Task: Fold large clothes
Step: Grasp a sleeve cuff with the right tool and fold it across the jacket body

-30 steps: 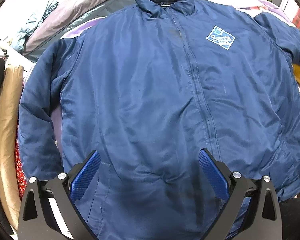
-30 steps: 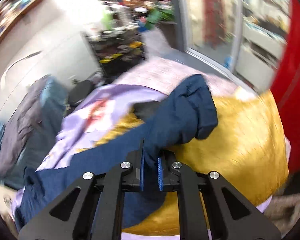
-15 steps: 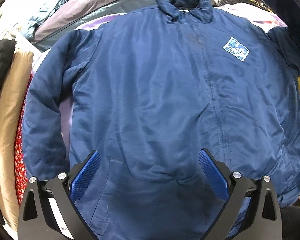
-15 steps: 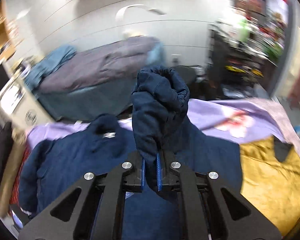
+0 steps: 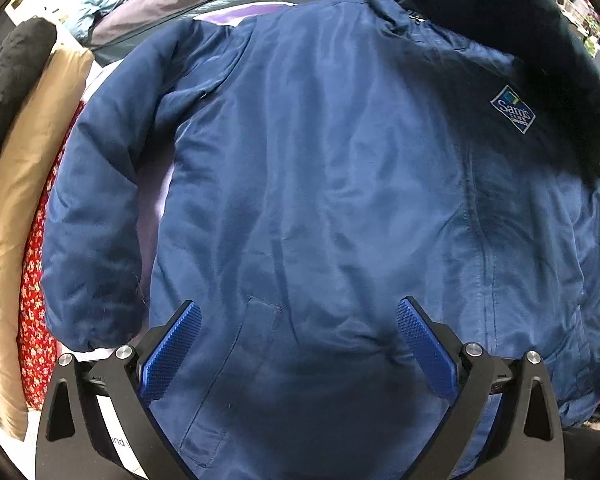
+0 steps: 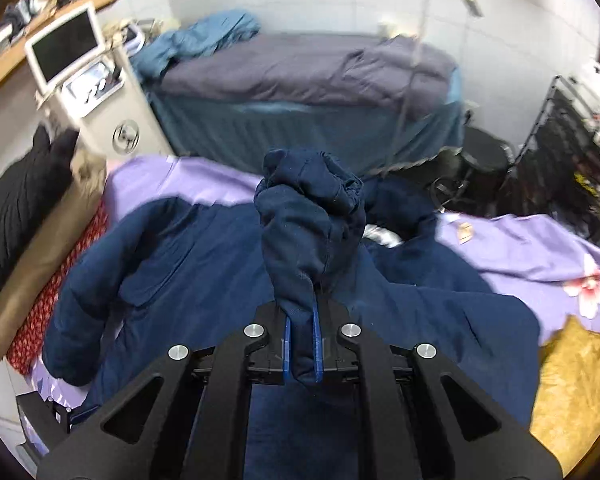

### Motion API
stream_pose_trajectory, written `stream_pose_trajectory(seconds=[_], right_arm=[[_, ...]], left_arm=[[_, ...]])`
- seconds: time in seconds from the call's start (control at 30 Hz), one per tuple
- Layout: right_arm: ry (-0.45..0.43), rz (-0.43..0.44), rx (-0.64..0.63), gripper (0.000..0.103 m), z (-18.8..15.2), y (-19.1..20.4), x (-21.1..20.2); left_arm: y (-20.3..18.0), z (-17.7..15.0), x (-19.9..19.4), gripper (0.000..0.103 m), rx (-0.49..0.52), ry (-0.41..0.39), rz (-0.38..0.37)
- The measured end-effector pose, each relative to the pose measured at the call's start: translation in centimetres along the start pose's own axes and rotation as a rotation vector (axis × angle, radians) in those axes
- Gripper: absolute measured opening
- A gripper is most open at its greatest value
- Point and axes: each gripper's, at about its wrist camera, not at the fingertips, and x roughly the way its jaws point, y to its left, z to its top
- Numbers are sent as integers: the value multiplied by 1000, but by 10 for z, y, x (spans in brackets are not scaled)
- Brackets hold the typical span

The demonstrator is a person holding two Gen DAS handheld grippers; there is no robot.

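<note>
One jacket (image 5: 320, 200) lies face-up on the purple sheet (image 6: 540, 248); right gripper (image 6: 302, 350) is clamped on its sleeve cuff (image 6: 308, 216), left gripper (image 5: 300, 344) spread wide above the hem.

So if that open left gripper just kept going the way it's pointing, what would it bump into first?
Most likely the blue jacket. The left gripper points down at its lower front, near the pocket, with nothing in between; how far off is unclear.

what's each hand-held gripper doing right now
left hand-held gripper: open, holding nothing, over the blue jacket
right hand-held gripper: closed on the jacket's sleeve
</note>
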Motion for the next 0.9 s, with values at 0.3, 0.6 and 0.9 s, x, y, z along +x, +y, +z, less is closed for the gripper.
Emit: stream_pose_trajectory(seconds=[0.3, 0.6, 0.9], right_arm=[[135, -28, -96, 17, -33, 40, 61], [124, 12, -200, 78, -55, 70, 49], [161, -39, -55, 78, -74, 14, 46]], left_arm=[[13, -5, 5, 96, -46, 23, -10], [15, -4, 9, 96, -44, 33, -13], [8, 1, 6, 96, -17, 19, 0]])
